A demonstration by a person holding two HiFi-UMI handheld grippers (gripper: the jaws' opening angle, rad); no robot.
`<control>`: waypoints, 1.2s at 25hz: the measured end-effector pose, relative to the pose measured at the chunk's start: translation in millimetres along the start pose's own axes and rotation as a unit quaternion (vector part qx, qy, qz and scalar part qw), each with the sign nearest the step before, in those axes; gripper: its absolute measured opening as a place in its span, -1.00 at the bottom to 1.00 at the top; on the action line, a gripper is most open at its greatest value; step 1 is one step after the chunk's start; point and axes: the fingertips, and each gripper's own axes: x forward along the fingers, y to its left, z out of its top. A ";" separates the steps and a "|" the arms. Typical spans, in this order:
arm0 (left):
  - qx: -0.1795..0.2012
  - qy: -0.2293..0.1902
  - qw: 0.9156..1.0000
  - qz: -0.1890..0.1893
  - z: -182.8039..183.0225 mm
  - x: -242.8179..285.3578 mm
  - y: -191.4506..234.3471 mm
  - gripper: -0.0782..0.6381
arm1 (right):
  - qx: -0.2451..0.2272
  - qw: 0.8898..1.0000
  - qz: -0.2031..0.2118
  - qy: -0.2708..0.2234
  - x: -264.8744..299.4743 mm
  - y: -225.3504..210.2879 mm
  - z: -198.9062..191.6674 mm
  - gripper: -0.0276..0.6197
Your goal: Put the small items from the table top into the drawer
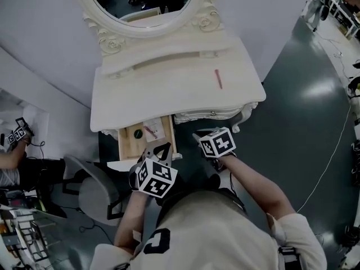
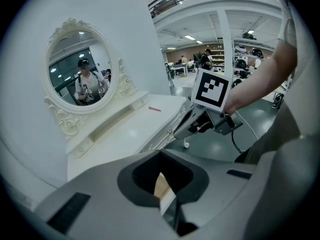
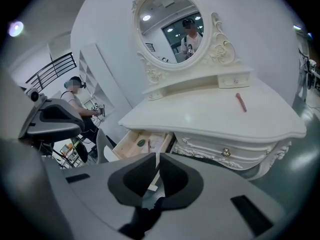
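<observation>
Red stick (image 1: 218, 79) on table top (image 1: 169, 97), open drawer (image 1: 121, 146) holding green disc (image 1: 138, 133)

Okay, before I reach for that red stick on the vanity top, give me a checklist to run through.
1. Drawer pulled out: ok, it stands open with a green item inside.
2. Red stick in sight: ok, lying on the table top, right of centre.
3. Right gripper empty: ok, nothing between its jaws.
4. Right gripper open for the pick: not ok, jaws together.
5. Left gripper empty: ok, shut on nothing.
</observation>
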 end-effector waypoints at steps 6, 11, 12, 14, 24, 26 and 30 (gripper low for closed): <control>-0.006 0.009 1.000 0.013 18.3 5.4 -22.1 -0.63 | 0.002 1.000 0.018 -0.004 -18.5 -21.8 -5.3 -0.78; -0.010 0.021 1.000 0.012 27.7 8.9 -38.8 -0.63 | 0.012 1.000 0.028 0.000 -29.6 -32.3 -16.7 -0.78; -0.010 0.022 1.000 0.011 30.3 10.3 -41.3 -0.63 | 0.015 0.999 0.028 0.000 -31.4 -34.9 -18.3 -0.78; -0.007 0.023 1.000 0.007 35.2 13.9 -45.2 -0.63 | 0.021 0.999 0.030 -0.002 -34.6 -38.8 -20.5 -0.78; 0.001 -0.005 1.000 -0.028 59.5 52.4 -39.9 -0.63 | 0.048 0.999 -0.020 -0.013 -50.0 -83.8 -15.0 -0.78; -0.004 -0.017 0.999 -0.034 66.8 58.7 -34.5 -0.63 | 0.045 0.998 -0.036 -0.011 -53.3 -95.0 -7.8 -0.78; -0.022 -0.037 0.998 -0.050 72.0 69.3 -22.8 -0.63 | 0.032 0.996 -0.082 -0.019 -55.7 -118.5 16.1 -0.78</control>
